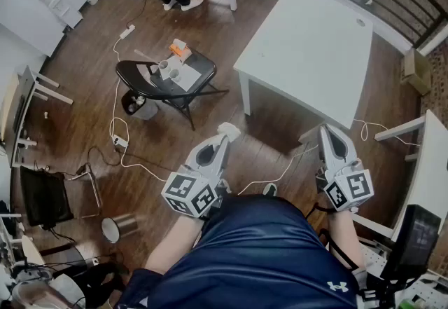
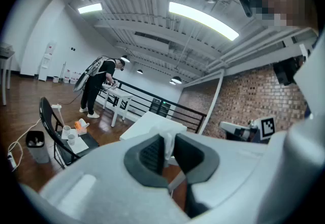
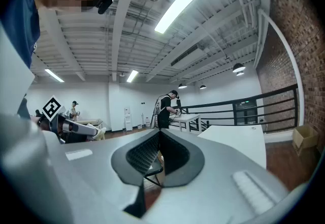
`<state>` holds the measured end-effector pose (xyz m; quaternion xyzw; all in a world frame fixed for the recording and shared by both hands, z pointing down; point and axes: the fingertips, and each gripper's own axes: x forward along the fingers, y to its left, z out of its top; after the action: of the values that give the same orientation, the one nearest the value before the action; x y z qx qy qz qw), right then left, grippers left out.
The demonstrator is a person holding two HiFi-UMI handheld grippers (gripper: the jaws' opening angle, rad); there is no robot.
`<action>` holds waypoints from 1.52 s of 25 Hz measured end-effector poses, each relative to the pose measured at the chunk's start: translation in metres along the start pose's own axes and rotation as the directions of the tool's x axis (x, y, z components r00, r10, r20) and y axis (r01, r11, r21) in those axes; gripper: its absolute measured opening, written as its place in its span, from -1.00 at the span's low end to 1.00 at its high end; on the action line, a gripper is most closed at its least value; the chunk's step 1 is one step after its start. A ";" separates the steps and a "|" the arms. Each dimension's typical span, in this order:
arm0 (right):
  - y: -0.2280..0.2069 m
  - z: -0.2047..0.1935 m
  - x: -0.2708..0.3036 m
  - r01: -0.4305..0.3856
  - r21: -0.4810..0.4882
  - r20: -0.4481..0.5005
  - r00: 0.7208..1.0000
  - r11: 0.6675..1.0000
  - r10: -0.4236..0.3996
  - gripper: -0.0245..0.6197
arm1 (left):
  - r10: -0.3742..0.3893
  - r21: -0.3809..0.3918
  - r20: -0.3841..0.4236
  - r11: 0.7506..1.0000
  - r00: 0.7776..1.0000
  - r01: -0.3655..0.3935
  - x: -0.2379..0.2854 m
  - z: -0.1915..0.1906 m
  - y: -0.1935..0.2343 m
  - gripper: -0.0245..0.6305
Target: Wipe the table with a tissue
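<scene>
Wood floor [image 1: 77,97] all round, crossed by a white cable [image 1: 115,118]. White surface [image 1: 308,48] ahead and a little to the right, well apart from both tools; seen just beyond the jaws in the left gripper view. Black folding chair [image 1: 140,75] to its left, carrying a sheet of paper and two small cups [image 2: 66,129]. Left tool [image 1: 222,138] held out low in front of the body, pointing toward the gap between chair and surface, jaws pressed on a white tissue [image 1: 229,129]. Tissue pinched at the very tips, a crumpled tuft sticking out past them, nowhere near the surface. Right tool [image 1: 327,131] alongside, near the surface's closest corner, jaws pressed together with nothing between them.
</scene>
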<state>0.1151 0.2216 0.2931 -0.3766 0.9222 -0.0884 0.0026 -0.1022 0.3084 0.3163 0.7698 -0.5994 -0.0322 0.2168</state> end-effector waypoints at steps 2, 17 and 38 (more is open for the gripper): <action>-0.015 -0.002 -0.002 0.002 0.018 -0.005 1.000 1.000 -0.002 -0.91 | 0.014 -0.002 0.003 1.000 1.000 -0.014 0.008 -0.003 -0.007 -0.86; -0.081 -0.025 0.040 0.016 0.101 -0.065 0.998 0.995 -0.009 -0.91 | 0.064 -0.036 -0.030 0.997 0.998 -0.065 0.065 -0.010 0.003 -0.86; -0.130 -0.007 0.222 0.192 0.015 -0.207 0.961 0.981 -0.185 -0.91 | -0.092 0.125 -0.198 0.985 0.976 0.118 0.254 0.054 0.149 -0.86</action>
<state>0.0461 -0.0226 0.3348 -0.4514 0.8758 -0.1424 -0.0943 -0.1829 0.0266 0.3767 0.8129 -0.5351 0.0713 0.2185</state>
